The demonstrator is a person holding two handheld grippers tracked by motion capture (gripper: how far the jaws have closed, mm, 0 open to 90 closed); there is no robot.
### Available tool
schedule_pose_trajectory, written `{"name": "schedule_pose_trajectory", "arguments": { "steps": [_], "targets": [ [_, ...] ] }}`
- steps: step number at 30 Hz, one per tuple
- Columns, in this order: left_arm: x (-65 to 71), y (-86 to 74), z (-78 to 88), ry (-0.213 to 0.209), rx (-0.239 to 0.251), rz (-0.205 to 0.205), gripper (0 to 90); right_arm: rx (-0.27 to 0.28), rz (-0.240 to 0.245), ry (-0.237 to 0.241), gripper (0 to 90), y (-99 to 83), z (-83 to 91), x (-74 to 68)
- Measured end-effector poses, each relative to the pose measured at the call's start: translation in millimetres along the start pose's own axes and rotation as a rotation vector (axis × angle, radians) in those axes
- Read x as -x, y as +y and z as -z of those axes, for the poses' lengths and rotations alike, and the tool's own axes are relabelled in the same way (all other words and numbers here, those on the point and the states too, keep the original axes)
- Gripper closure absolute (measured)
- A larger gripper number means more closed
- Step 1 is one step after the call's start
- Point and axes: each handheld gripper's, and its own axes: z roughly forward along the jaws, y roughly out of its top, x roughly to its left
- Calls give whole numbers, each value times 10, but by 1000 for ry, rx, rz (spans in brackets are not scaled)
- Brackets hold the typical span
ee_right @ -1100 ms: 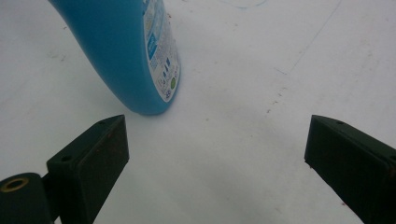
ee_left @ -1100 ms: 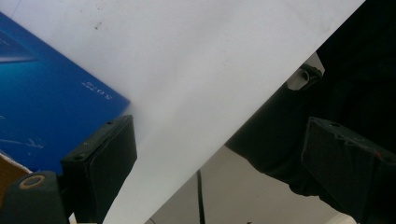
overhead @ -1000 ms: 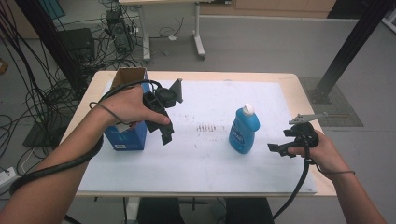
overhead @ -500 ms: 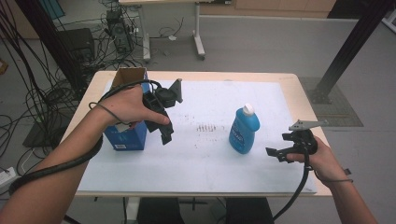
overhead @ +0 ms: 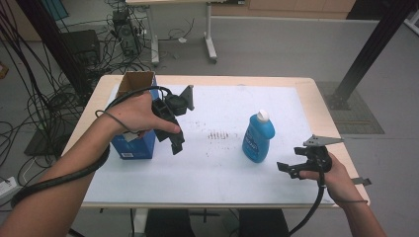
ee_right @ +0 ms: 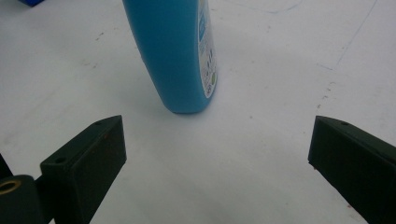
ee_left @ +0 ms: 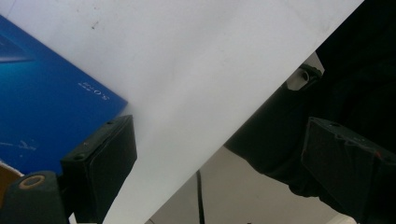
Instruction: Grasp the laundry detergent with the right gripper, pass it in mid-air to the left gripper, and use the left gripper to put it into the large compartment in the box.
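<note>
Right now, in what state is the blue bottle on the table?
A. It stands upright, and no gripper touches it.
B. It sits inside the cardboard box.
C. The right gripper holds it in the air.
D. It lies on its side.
A: the blue bottle stands upright on the white table, and the right gripper is beside it with open jaws and a clear gap to it.

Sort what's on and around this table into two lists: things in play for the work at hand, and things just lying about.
In play:
- upright blue plastic bottle with white cap, ahead of the open right claw
- blue cardboard box with open brown flaps, beside the open left claw

Lying about:
- white sheet covering the table
- tangled black cables on the floor
</note>
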Motion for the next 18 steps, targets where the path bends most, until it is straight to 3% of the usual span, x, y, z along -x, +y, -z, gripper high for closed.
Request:
{"name": "schedule_pose_trajectory", "arguments": {
  "steps": [4, 18],
  "targets": [
    [-6, -3, 5, -2, 4, 0, 105, 47, -7, 6, 37, -30, -15, -40],
    [0, -32, -8, -11, 14, 2, 105, 87, -8, 18, 27, -135, -118, -181]
  ]
}}
